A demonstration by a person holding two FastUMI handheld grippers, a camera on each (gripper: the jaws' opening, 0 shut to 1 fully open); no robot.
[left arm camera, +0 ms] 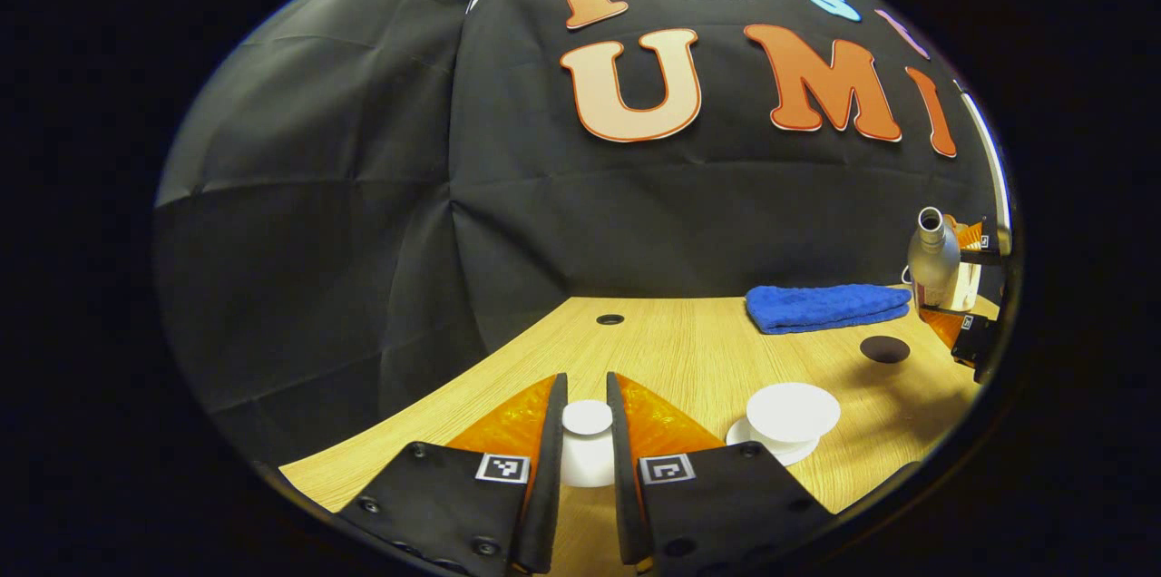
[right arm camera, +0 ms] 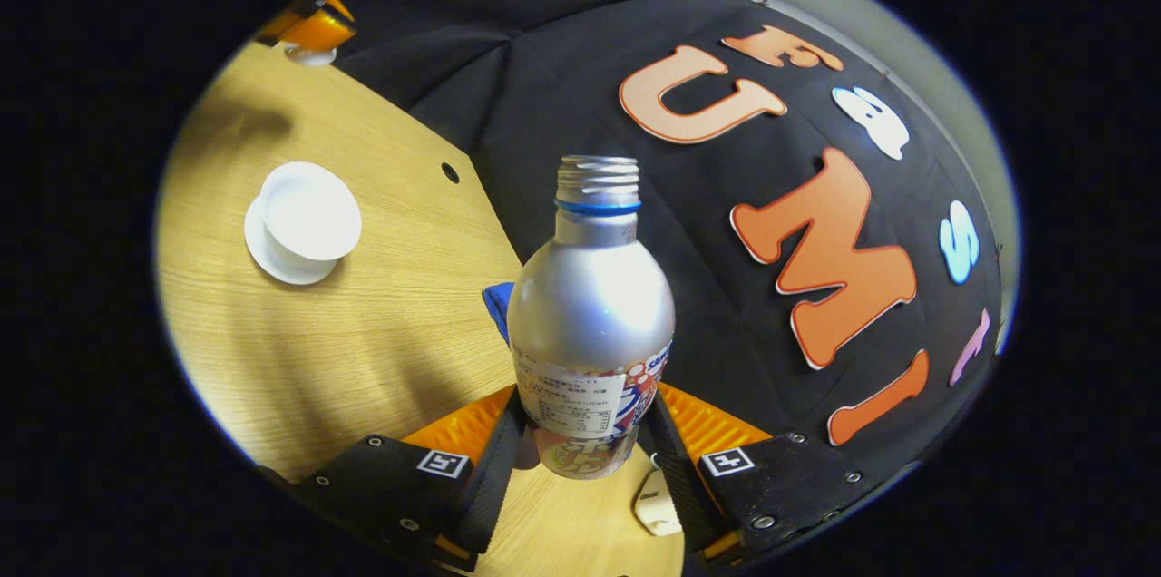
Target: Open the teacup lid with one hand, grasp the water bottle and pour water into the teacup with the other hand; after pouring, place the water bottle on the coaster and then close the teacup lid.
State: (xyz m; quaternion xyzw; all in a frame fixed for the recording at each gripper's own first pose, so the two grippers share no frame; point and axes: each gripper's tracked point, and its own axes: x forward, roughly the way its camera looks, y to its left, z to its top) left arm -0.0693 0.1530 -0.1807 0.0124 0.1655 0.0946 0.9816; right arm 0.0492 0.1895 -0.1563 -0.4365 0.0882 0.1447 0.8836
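Warm overhead light lit the pale wooden counter [left arm camera: 689,350] brightly; the black cloth wall stayed dim. Soft shadows fell on the counter in both views. A broad highlight sat on the uncapped silver metal water bottle [right arm camera: 590,305]. Strong fisheye bending curved the counter edges; focus was fairly sharp, softer near the rims.

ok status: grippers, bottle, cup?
Left gripper shut on lid, lifted off. Right gripper shut on bottle, uncapped, raised. Cup open on saucer. Nothing in the way.
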